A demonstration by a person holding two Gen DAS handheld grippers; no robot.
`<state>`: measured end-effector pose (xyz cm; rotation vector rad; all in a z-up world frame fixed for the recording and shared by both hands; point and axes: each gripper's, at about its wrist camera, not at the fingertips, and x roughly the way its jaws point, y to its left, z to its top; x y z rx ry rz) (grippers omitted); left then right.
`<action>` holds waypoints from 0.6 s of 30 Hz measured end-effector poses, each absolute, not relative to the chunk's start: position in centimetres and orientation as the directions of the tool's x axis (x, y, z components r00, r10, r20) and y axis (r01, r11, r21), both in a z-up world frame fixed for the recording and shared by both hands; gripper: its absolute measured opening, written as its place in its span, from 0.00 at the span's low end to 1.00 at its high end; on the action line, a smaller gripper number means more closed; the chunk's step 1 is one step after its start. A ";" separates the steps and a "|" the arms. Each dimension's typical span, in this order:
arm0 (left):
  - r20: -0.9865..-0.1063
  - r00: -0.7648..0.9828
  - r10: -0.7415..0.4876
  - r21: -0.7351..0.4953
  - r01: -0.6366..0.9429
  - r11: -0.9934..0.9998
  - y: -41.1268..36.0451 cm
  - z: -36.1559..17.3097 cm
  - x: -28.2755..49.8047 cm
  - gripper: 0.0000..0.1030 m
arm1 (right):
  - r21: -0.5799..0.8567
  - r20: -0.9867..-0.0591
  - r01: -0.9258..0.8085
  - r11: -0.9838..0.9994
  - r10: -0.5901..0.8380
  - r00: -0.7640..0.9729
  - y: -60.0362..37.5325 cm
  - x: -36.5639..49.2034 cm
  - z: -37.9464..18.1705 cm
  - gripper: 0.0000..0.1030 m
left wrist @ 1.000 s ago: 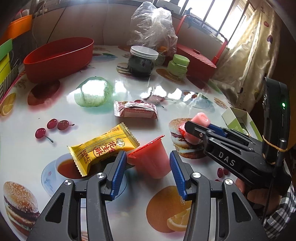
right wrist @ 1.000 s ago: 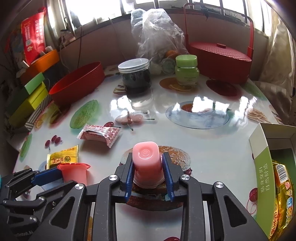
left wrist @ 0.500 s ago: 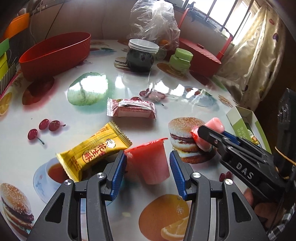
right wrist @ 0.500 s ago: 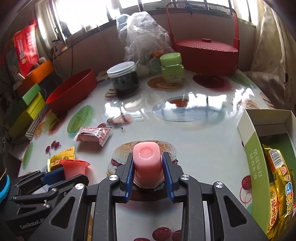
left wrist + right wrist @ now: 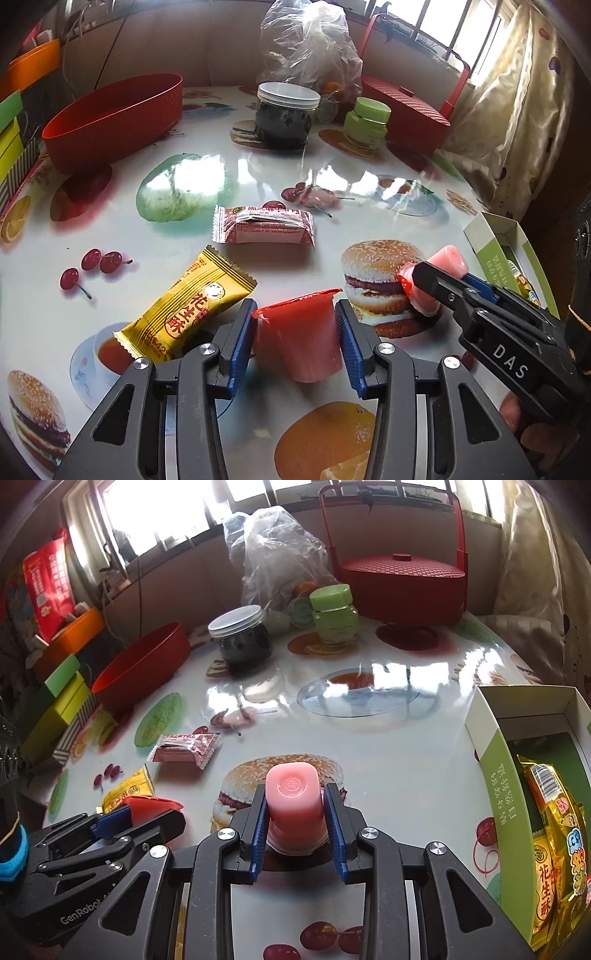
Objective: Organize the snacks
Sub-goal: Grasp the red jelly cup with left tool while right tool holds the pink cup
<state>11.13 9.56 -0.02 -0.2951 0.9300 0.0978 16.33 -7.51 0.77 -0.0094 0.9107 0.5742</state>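
Glossy white round table (image 5: 110,229) printed with burgers, cherries, oranges. Barred windows (image 5: 159,513) along the far wall, strong daylight, glare on tabletop. Plain beige wall panel (image 5: 166,40) below the sills. Cream patterned curtain (image 5: 524,122) hangs at right, reaching the table edge.

A home dining spot: food-print tablecloth (image 5: 258,177), curtain (image 5: 517,122), jars (image 5: 284,114).
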 end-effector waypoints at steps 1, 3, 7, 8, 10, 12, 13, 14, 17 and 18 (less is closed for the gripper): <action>-0.800 0.599 -0.045 -0.209 -0.208 0.955 9.6 0.0 11.1 0.43 | 0.232 -0.747 -0.472 0.851 0.467 0.474 -7.6 16.3 0.8 0.27; -0.795 0.605 -0.048 -0.216 -0.207 0.954 9.7 -0.1 11.0 0.43 | 0.232 -0.746 -0.471 0.851 0.467 0.475 -7.8 16.1 0.9 0.27; -0.784 0.619 -0.057 -0.222 -0.193 0.956 9.6 0.2 10.7 0.42 | 0.228 -0.741 -0.466 0.855 0.463 0.486 -8.1 15.8 1.1 0.27; -0.780 0.623 -0.062 -0.224 -0.186 0.957 9.5 0.3 10.6 0.42 | 0.229 -0.740 -0.464 0.856 0.463 0.489 -8.2 15.6 1.3 0.27; -0.769 0.635 -0.070 -0.232 -0.176 0.957 9.4 0.6 10.2 0.42 | 0.230 -0.735 -0.461 0.857 0.463 0.495 -8.4 15.3 1.5 0.27; -0.765 0.639 -0.076 -0.236 -0.169 0.957 9.2 0.8 10.1 0.42 | 0.233 -0.730 -0.456 0.859 0.464 0.501 -8.7 15.0 1.8 0.27; -0.761 0.644 -0.081 -0.240 -0.163 0.957 9.1 0.9 10.0 0.42 | 0.233 -0.730 -0.453 0.860 0.463 0.503 -8.8 14.9 1.8 0.27; -0.758 0.647 -0.084 -0.242 -0.159 0.957 9.0 1.0 9.9 0.42 | 0.234 -0.728 -0.449 0.863 0.461 0.507 -9.0 14.7 1.9 0.27; -0.745 0.660 -0.093 -0.248 -0.144 0.958 8.7 1.5 9.6 0.42 | 0.238 -0.721 -0.438 0.867 0.460 0.518 -9.6 14.2 2.4 0.27; -0.741 0.665 -0.095 -0.250 -0.141 0.958 8.6 1.7 9.4 0.42 | 0.237 -0.718 -0.434 0.869 0.458 0.524 -9.8 13.9 2.6 0.27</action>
